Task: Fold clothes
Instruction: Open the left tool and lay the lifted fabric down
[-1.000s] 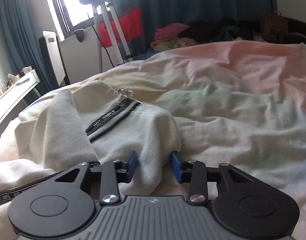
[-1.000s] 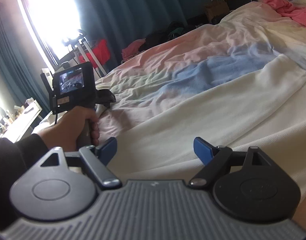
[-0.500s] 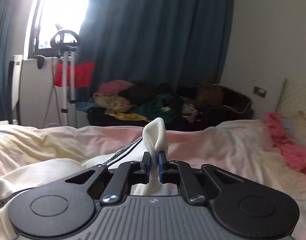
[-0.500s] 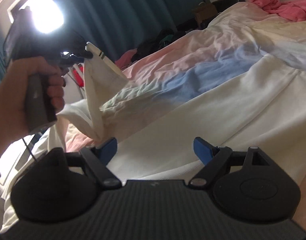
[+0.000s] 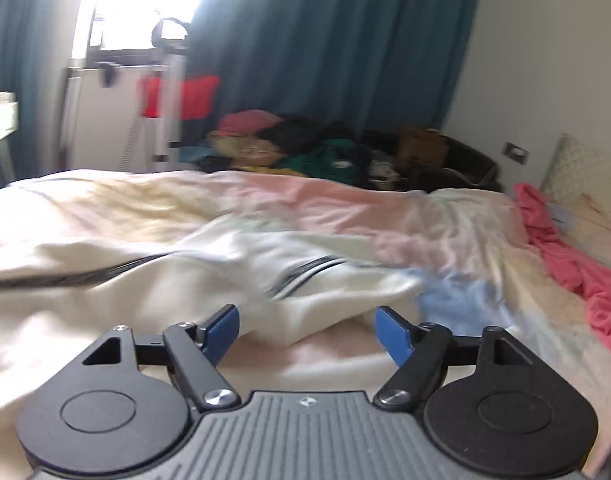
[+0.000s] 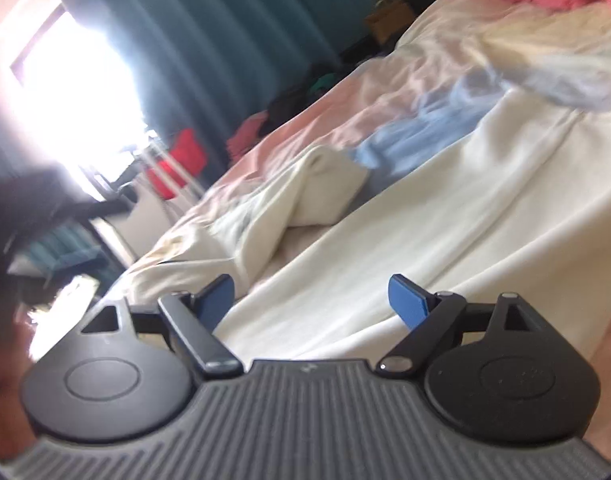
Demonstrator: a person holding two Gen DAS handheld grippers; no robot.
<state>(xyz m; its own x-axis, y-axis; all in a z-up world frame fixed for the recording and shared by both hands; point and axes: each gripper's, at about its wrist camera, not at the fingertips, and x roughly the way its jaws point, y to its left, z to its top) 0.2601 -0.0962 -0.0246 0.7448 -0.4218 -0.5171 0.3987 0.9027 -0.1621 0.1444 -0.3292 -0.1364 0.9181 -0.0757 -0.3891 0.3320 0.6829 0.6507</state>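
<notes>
Bedding in cream, pink and blue fills both views, a bed (image 5: 445, 216) in a curtained room, with the garment (image 5: 313, 292) spread across it. Nearest, the left gripper (image 5: 307, 326) stands wide open and holds nothing; a rounded cream fold of the garment lies just beyond and between its fingers, apart from both pads. The right gripper (image 6: 311, 294) is likewise spread and empty, hovering over a smooth cream panel that runs away ahead of its right finger, while the bunched fold (image 6: 305, 196) sits farther out, ahead of the left finger. My judgement of the risks: the fold looks loose and rounded, so it may slump or roll open with nothing pinning it; a pinch taken here could also catch the sheet, which is nearly the same colour; and the blur in both views suggests fast motion, which could drag the cloth askew. Dark striped tape (image 5: 305, 276) crosses the garment beyond the left gripper, but any lettering on it is too smeared to read. Farther off, a clothes heap (image 5: 289, 144) and a pink cloth (image 5: 577, 264) show no legible writing.
</notes>
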